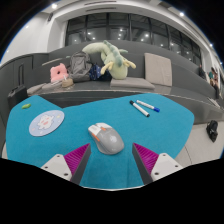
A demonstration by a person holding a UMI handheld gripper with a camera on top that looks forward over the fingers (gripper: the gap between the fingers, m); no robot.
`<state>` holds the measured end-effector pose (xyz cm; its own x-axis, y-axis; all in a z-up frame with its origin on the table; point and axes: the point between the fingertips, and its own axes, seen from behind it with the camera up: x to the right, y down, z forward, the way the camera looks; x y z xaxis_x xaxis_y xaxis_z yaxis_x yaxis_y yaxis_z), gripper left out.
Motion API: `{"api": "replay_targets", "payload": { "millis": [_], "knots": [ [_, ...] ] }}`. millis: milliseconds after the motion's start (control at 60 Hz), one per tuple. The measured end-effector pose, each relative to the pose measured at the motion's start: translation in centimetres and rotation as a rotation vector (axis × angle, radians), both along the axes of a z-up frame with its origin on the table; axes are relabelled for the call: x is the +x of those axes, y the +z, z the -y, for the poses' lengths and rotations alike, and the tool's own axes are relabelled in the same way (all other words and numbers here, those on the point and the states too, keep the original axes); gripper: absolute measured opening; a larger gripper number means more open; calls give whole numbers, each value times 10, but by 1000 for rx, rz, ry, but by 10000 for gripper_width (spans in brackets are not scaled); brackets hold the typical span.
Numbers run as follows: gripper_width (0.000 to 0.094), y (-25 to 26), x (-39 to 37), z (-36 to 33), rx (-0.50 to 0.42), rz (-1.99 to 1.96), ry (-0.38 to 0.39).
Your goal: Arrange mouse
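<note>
A grey computer mouse [105, 137] with an orange-marked front lies on the teal tabletop [60, 145], just ahead of my fingers and slightly left of the middle of the gap. My gripper [109, 160] is open and empty, its magenta pads [75, 156] wide apart on either side, and neither touches the mouse.
A round disc [46, 123] lies on the table to the left. Two pens [144, 106] lie beyond the mouse to the right. Past the table's far edge stands a grey sofa [150, 70] with a plush toy [108, 58] and a pink bag [59, 73].
</note>
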<state>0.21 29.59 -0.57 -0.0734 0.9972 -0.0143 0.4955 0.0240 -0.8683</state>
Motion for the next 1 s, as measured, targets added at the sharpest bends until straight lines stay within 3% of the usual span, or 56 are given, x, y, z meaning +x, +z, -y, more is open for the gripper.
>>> {"api": "replay_targets", "payload": {
  "millis": [233,650,717,817,917,1000],
  "knots": [
    [864,-19,-50,7,23,44,18],
    [848,-26,-109,2,9,118,-30],
    [460,-29,-107,10,-8,135,-15],
    [384,-29,-109,10,43,149,-22],
    [356,-19,-106,9,4,176,-60],
    [355,25,-113,8,-23,125,-110]
  ]
}}
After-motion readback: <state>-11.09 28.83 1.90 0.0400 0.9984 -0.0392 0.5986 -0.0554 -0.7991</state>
